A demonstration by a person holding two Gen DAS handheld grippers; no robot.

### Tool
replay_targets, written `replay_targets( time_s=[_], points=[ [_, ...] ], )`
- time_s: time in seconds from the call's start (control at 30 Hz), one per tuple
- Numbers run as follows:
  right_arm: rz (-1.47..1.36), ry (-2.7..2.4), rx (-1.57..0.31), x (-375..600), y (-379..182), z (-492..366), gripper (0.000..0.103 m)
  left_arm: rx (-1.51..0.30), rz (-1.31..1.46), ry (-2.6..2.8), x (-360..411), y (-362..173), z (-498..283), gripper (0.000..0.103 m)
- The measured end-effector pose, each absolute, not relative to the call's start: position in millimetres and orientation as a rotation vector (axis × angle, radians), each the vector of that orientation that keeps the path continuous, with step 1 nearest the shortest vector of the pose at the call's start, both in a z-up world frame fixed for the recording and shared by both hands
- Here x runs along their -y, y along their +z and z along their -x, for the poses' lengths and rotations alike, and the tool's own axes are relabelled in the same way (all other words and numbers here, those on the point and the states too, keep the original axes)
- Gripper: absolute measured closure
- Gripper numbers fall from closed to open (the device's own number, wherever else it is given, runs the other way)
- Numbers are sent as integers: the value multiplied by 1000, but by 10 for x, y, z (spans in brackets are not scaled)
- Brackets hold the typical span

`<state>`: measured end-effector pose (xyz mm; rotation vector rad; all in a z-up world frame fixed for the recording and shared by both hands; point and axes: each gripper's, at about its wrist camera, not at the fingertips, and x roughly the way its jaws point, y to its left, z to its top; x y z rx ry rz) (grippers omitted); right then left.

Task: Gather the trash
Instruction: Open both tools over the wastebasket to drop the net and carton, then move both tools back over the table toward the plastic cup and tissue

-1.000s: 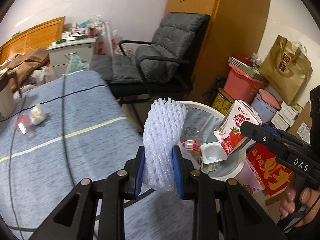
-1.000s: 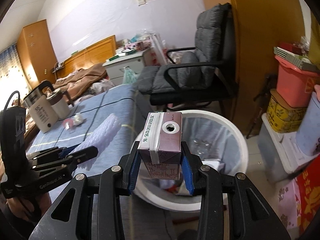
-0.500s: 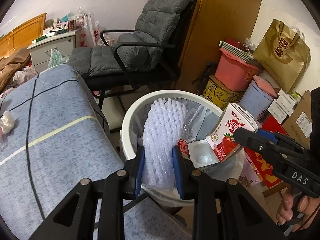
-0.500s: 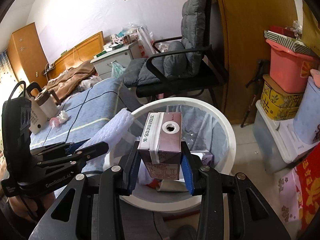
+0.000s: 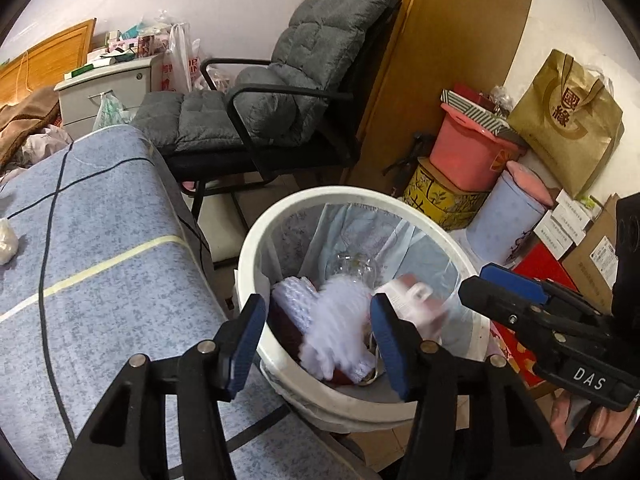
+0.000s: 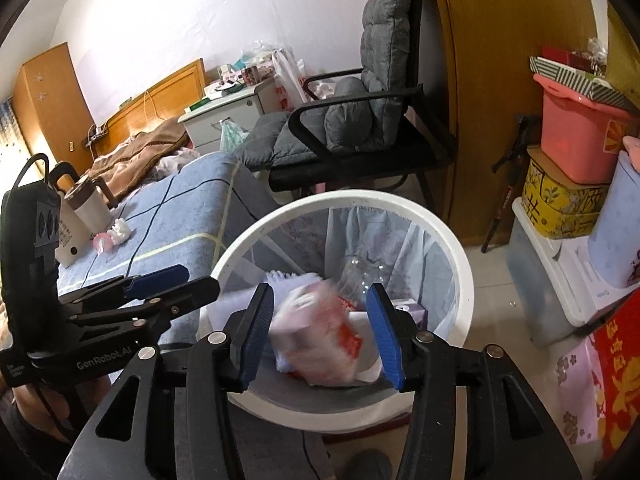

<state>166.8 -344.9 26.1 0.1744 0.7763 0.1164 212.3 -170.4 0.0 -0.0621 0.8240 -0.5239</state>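
The left tool (image 5: 318, 342) stands with its two blue-padded jaws spread wide at the bottom centre of its own view, gripping nothing. Between the pads, a white foam net sleeve (image 5: 334, 334) shows as a motion-blurred smear inside the mouth of the white bin (image 5: 280, 216), touching neither pad. A second piece of white netting (image 5: 292, 300) lies just to its left, deeper in the bin.

The right tool (image 6: 320, 330) is likewise wide open at the bottom centre of its view, holding nothing. A pink and red strawberry milk carton (image 6: 316, 336) is blurred between its pads, over the bin's opening (image 6: 440, 232), free of both.

The bin is round, white-rimmed and lined with a pale blue-grey plastic bag (image 5: 360, 228). Inside it one crushed clear plastic bottle (image 5: 354, 266) rests against the far wall, and one small purple box (image 6: 408, 310) sits at the right.

On the blue bed (image 5: 100, 240) at the left of the frames, one crumpled white wad (image 6: 120, 230) and one small pink item (image 6: 102, 242) lie beside a white kettle (image 6: 80, 220). One grey padded chair (image 5: 280, 92) stands behind the bin.
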Motion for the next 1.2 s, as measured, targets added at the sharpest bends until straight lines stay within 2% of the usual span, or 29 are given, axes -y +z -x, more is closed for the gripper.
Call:
replay_targets(
  time_s=[0.7, 1.2],
  points=[
    [-101, 220, -728, 2851, 604, -1372, 53, -748, 109, -397, 979, 280, -1675, 46],
    [-54, 341, -714, 2331, 668, -1369, 53, -735, 155, -250, 305, 239, -1502, 46]
  ],
)
